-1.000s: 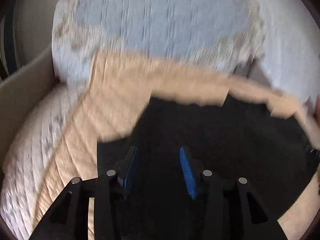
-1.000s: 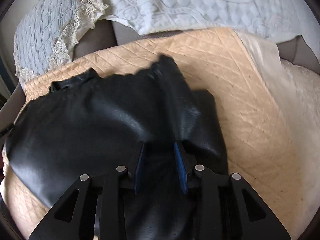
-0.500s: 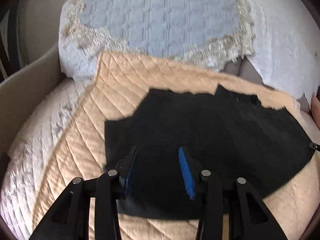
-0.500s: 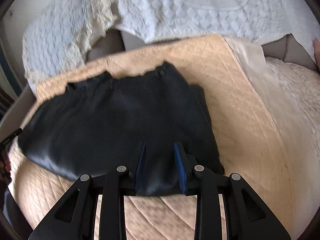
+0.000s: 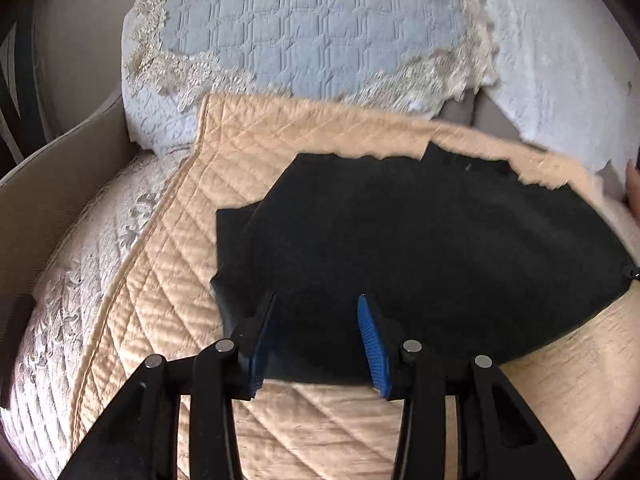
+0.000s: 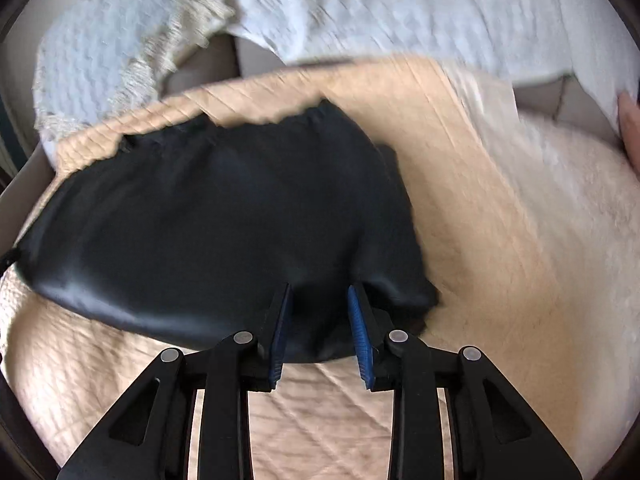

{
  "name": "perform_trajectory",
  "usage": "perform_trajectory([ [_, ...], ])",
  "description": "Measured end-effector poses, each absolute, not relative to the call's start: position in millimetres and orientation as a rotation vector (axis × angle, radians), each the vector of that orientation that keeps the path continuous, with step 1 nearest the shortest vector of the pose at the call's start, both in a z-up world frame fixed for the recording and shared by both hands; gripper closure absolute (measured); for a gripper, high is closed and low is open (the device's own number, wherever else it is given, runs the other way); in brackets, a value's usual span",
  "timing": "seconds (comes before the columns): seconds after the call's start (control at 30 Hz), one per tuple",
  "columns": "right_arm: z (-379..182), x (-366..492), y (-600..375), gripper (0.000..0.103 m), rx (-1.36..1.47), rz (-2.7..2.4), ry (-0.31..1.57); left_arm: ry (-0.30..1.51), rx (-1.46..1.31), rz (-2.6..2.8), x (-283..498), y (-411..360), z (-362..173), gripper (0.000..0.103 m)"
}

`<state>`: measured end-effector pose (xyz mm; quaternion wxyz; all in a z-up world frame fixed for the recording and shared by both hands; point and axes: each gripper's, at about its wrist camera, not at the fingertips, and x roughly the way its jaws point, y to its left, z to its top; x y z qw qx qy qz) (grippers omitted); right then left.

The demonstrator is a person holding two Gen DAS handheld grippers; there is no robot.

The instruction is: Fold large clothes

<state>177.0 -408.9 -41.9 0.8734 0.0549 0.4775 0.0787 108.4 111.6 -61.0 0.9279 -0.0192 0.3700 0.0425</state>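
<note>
A black garment (image 5: pixel 420 248) lies folded on a peach quilted cover (image 5: pixel 168 280). It also shows in the right wrist view (image 6: pixel 224 232), its gathered waistband at the far edge. My left gripper (image 5: pixel 316 304) is open over the garment's near left edge, with nothing between its blue pads. My right gripper (image 6: pixel 318 296) is open over the garment's near right corner, where the cloth bunches up between the jaws without being pinched.
The peach cover (image 6: pixel 460 208) lies on a sofa seat with white quilted throws (image 5: pixel 320 32) over the backrest. A cream textured cover (image 6: pixel 560 208) lies to the right. A beige armrest (image 5: pixel 60 184) stands at the left.
Both grippers have drawn back toward me from over the garment. The garment's raised part has dropped flat. Both jaws stay open.
</note>
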Motion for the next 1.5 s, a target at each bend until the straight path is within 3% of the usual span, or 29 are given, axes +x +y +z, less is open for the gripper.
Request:
perform_trajectory([
  [0.1, -45, 175, -417, 0.080, 0.169, 0.165, 0.985, 0.792, -0.097, 0.066, 116, 123, -75, 0.060],
  [0.37, -15, 182, -397, 0.078, 0.172, 0.208, 0.902, 0.727, -0.120, 0.050, 109, 113, -43, 0.060],
  [0.5, -42, 200, -411, 0.078, 0.219, 0.184, 0.946, 0.725, -0.103, 0.090, 125, 119, -50, 0.058],
  [0.57, -54, 202, -425, 0.086, 0.283, 0.180, 0.953, 0.797, -0.148, 0.099, 136, 134, -73, 0.060],
  [0.77, -23, 209, -411, 0.082, 0.277, 0.214, 0.905, 0.765, -0.172, 0.053, 134, 124, -48, 0.060],
  [0.97, -25, 268, -377, 0.080, 0.255, 0.279, 0.925, 0.712, -0.118, 0.037, 186, 103, -27, 0.057],
  [1.1, -51, 308, -394, 0.080, 0.250, 0.178, 0.982, 0.782, -0.109, 0.116, 233, 121, -53, 0.057],
  [1.27, -69, 309, -429, 0.095, 0.377, 0.171, 0.931, 0.800, -0.239, 0.147, 236, 157, -88, 0.054],
  [1.5, -75, 308, -429, 0.096, 0.367, 0.163, 0.921, 0.798, -0.169, 0.178, 234, 147, -91, 0.053],
])
